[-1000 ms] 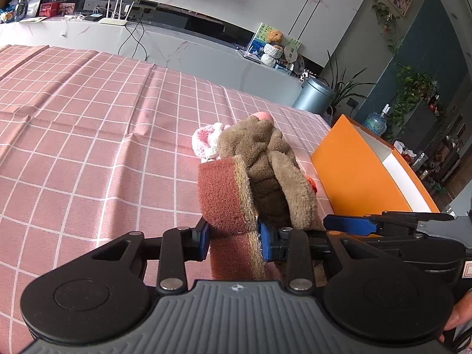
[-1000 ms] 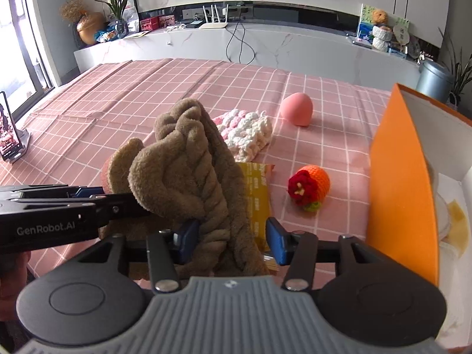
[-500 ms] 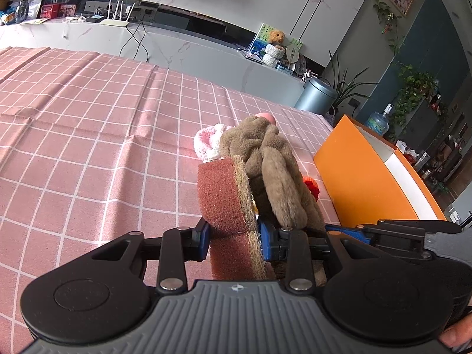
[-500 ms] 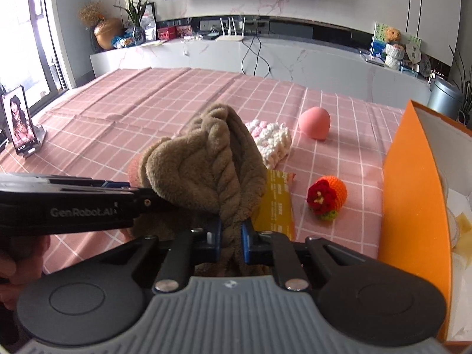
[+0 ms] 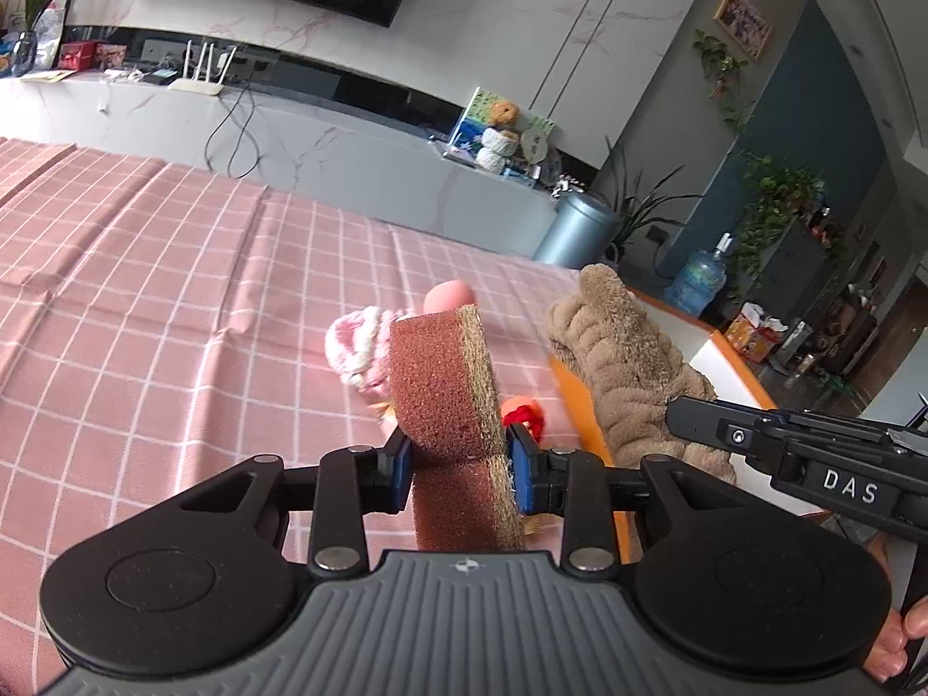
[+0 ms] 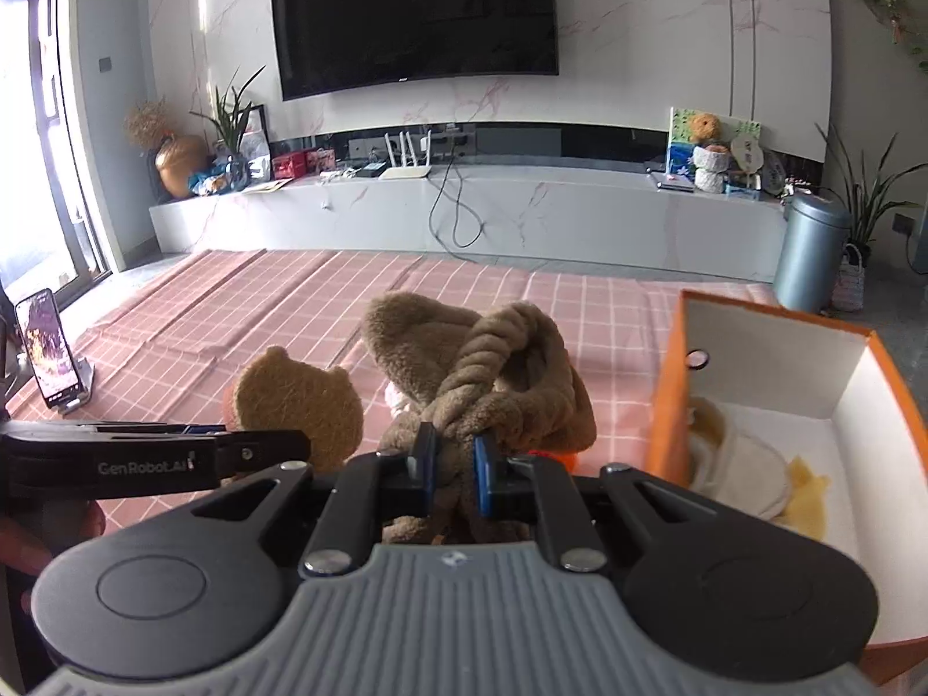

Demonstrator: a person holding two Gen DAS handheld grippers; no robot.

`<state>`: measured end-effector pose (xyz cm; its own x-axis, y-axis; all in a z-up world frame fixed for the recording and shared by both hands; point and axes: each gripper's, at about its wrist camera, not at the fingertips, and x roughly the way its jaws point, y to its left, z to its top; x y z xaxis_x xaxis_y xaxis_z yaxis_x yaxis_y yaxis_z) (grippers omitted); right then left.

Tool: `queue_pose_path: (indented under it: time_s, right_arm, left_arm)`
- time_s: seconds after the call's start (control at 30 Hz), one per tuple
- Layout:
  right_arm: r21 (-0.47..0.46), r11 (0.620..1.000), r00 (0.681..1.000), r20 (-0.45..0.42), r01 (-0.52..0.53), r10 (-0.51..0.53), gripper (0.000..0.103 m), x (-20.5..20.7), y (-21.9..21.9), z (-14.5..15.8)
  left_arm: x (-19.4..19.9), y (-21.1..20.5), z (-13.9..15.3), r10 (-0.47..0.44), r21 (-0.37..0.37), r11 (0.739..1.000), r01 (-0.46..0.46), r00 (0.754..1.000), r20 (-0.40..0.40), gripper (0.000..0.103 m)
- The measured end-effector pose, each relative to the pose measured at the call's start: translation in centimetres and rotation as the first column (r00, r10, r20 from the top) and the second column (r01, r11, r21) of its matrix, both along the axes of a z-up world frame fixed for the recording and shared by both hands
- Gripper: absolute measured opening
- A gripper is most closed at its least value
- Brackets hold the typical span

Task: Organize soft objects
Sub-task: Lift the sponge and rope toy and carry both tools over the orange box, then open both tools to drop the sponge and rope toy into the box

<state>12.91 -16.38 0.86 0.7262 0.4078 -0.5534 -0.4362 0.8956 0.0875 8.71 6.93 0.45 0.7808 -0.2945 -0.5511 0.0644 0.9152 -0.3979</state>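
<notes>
My left gripper (image 5: 461, 464) is shut on a red-brown sponge (image 5: 443, 388) with a tan scrub face, held above the pink checked tablecloth (image 5: 145, 301). The sponge also shows in the right wrist view (image 6: 298, 406). My right gripper (image 6: 452, 472) is shut on a brown plush rope toy (image 6: 493, 371), lifted off the table; it also shows in the left wrist view (image 5: 620, 365). The orange box (image 6: 667, 406) with white inside stands to the right and holds pale soft items (image 6: 748, 475).
A pink-white knitted item (image 5: 354, 348), a pink ball (image 5: 446, 296) and a red-orange crochet piece (image 5: 525, 414) lie on the cloth ahead. A phone on a stand (image 6: 49, 348) is at the left. A grey bin (image 6: 809, 255) stands beyond the table.
My right gripper closed on the brown plush toy and lifted it up toward the orange box. My left gripper rose with the sponge still held.
</notes>
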Motion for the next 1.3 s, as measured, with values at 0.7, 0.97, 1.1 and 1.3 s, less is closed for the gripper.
queue_pose_path:
  time_s: [0.7,0.97,1.1,1.3]
  right_arm:
    - [-0.200,0.966,0.981,0.137,0.165,-0.139,0.011,2.7,-10.2,6.8]
    - [-0.283,0.940,0.982,0.046,0.188,-0.183,0.011,7.2,-13.2,4.1]
    - [-0.334,0.925,0.981,-0.008,0.180,-0.194,0.011,9.8,-14.0,2.1]
    - [-0.417,0.896,0.974,-0.092,0.151,-0.207,0.011,13.9,-14.8,-1.3]
  left_arm:
    - [5.4,-9.9,7.5,-0.243,-0.003,0.969,0.246,0.959,0.147,0.037]
    - [10.1,-14.9,6.1,-0.341,0.011,0.940,0.341,0.936,0.088,0.037]
    - [12.5,-17.0,4.9,-0.372,0.003,0.928,0.373,0.927,0.046,0.037]
    - [15.8,-18.9,2.5,-0.400,-0.012,0.917,0.399,0.916,-0.041,0.037]
